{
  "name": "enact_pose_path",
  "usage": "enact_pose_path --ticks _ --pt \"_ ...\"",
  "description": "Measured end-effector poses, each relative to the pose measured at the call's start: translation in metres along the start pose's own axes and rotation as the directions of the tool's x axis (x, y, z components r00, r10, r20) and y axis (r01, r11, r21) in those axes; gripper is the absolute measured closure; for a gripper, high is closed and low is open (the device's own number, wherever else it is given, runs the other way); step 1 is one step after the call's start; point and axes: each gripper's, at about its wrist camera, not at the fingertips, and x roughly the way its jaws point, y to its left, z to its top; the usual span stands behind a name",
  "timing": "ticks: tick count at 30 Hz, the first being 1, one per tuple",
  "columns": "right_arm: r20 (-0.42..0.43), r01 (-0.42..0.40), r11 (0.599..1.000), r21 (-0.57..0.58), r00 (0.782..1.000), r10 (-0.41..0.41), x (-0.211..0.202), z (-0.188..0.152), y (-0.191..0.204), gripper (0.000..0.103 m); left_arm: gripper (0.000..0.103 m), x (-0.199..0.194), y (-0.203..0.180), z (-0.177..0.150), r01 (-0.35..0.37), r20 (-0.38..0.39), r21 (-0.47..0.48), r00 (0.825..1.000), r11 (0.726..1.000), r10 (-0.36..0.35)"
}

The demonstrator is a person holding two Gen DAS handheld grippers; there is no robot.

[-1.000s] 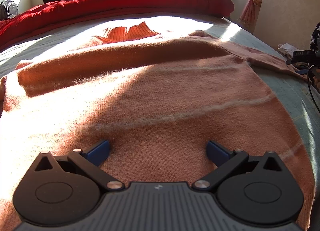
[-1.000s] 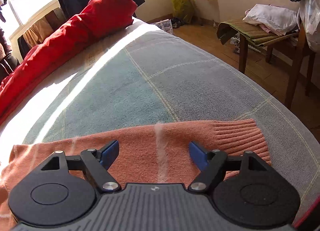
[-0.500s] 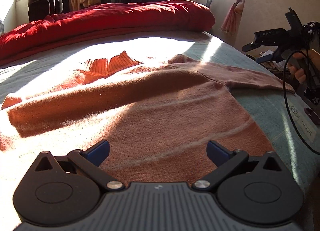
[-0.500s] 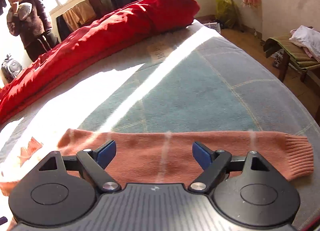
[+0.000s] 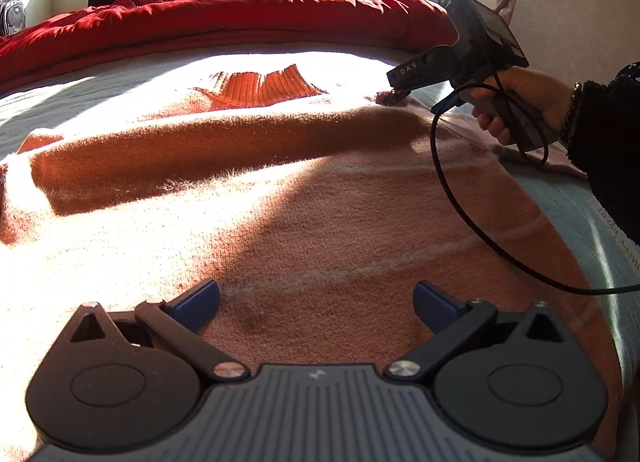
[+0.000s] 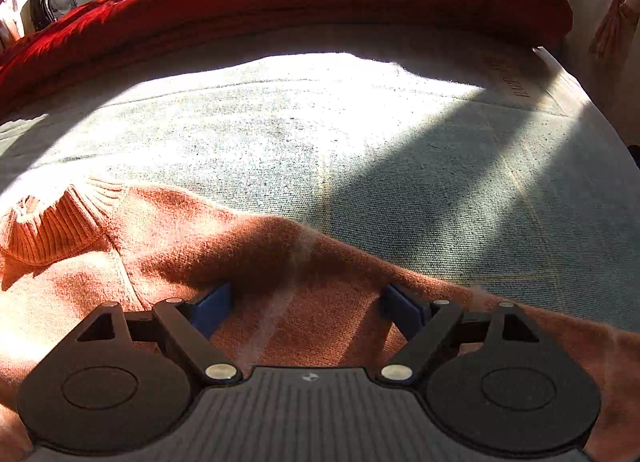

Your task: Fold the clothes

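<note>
An orange knit sweater [image 5: 320, 222] lies spread flat on the bed [image 6: 400, 150], its ribbed collar [image 5: 264, 88] at the end toward the red quilt [image 5: 224, 18] and its hem nearest the viewer. One sleeve is already folded across the chest as a band running crosswise below the collar; the other sleeve [image 6: 440, 302] still extends outward from the shoulder on the side away from that band, its long axis lying along the bed's width. The right tool [image 6: 306, 306], held in a hand [image 5: 516, 102] at that shoulder, is the nearer one — its jaws are opening, with the sleeve's root beneath them but no cloth pinched between the blue pads [image 6: 212, 308]. The left tool [image 5: 316, 302] hovers over the sweater's lower body, jaws wide apart and empty. The coming move likely depends on taking the outstretched sleeve near its shoulder seam and carrying it toward the collar's midline. A black cable [image 5: 460, 198] trails from the right tool across the sweater's body — a possible snag. The quilt lies well beyond the collar, clear of the fold.
</note>
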Motion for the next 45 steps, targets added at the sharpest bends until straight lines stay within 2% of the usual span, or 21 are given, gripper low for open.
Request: enact_pose_path --ticks 5,9,12,15,18,22,26,27,30,33,36,40,45 --pt "0.037 0.026 1.0 0.007 0.999 -0.027 0.016 0.015 0.002 0.008 0.001 0.002 0.0 -0.001 0.003 0.006 0.02 1.0 1.0 -0.003" --pt "0.061 -0.018 0.997 0.08 0.998 0.013 0.004 0.02 -0.008 0.009 0.001 -0.001 0.0 -0.001 0.012 0.011 0.016 1.0 1.0 -0.012" --pt "0.073 -0.123 0.989 0.081 0.99 0.117 -0.03 0.017 -0.005 0.009 0.001 -0.006 0.003 -0.003 0.016 0.018 -0.003 1.0 1.0 -0.016" --pt "0.032 -0.191 0.981 0.032 0.981 0.19 -0.063 0.007 0.005 0.009 0.001 -0.011 0.004 -0.005 0.008 0.023 -0.019 1.0 1.0 -0.008" --pt "-0.055 -0.222 0.974 0.04 0.973 0.224 -0.078 -0.013 0.009 0.009 0.001 -0.015 0.007 -0.008 0.007 0.022 -0.027 1.0 1.0 -0.007" --pt "-0.104 -0.219 0.969 0.113 0.968 0.23 -0.057 -0.034 -0.001 0.009 0.001 -0.014 0.008 -0.011 0.004 0.019 -0.03 1.0 1.0 -0.003" --pt "-0.008 -0.212 0.963 0.167 0.976 0.216 -0.027 -0.029 -0.019 0.006 0.001 -0.013 0.009 -0.012 0.003 0.005 -0.014 1.0 1.0 -0.003" --pt "0.011 -0.215 0.958 0.191 0.976 0.217 -0.023 -0.026 -0.023 0.003 0.001 -0.012 0.008 -0.012 0.002 0.002 -0.005 1.0 1.0 -0.002" --pt "0.019 -0.223 0.939 0.26 0.974 0.226 -0.025 -0.018 -0.025 0.0 0.001 -0.016 0.007 -0.014 -0.006 -0.003 0.014 1.0 1.0 0.006" --pt "0.0 -0.225 0.944 0.242 0.973 0.232 -0.045 -0.022 -0.015 0.001 0.001 -0.029 0.007 -0.015 -0.01 0.004 0.013 1.0 1.0 0.01" --pt "-0.018 -0.247 0.953 0.175 0.967 0.254 -0.079 -0.042 -0.001 0.0 0.001 -0.047 0.005 -0.019 -0.017 0.021 0.019 1.0 1.0 0.017" --pt "-0.049 -0.279 0.957 0.085 0.958 0.284 -0.127 -0.086 0.019 0.0 0.001 -0.072 0.002 -0.027 -0.024 0.029 0.025 0.999 0.999 0.024" --pt "-0.043 -0.255 0.967 -0.021 0.966 0.254 -0.162 -0.153 0.049 0.0 0.001 -0.093 -0.001 -0.039 -0.043 0.023 0.038 0.999 0.998 0.043"
